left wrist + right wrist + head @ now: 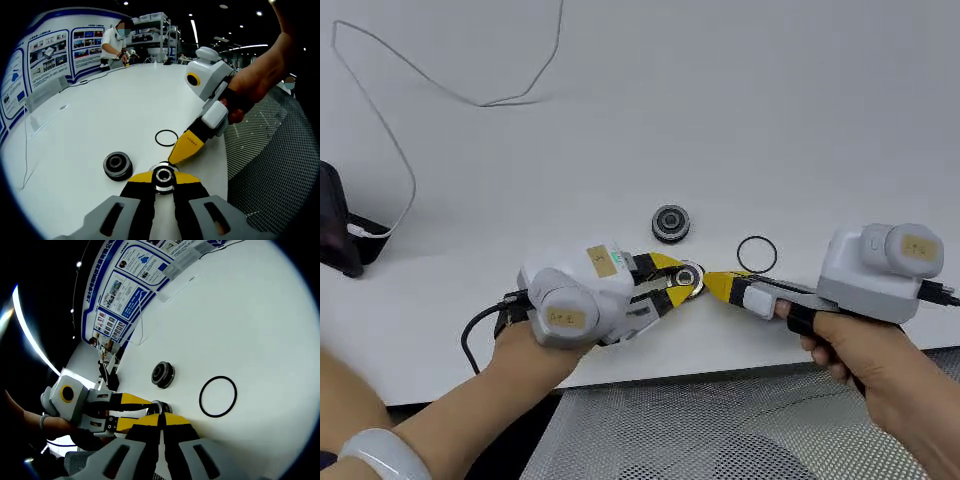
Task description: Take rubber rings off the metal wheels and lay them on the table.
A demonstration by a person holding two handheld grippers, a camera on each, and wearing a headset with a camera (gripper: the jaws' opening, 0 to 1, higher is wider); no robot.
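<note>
The left hand-held gripper (686, 281) is nearest, at the near edge of the white desk (740, 120). Its yellow-tipped jaws are clamped on a small metal wheel (164, 176), one jaw on each side. The right hand-held gripper (712, 282) comes in from the right and meets it tip to tip. Its jaws are pressed together, and their yellow point touches the right side of the wheel's rim. I cannot tell whether anything is pinched between them.

Just beyond the held wheel, a second metal wheel (671, 223) lies flat on the desk, its outer rim black. To the right of it, apart from both wheels, a loose rubber ring (757, 254) lies flat on the desk, just past the right hand-held gripper's tips.

Farther out, a thin grey cable (480, 103) loops across the far left of the desk. A dark object (335, 225) sits at the left edge. A grey mesh surface (720, 430) shows below the desk's near edge.
</note>
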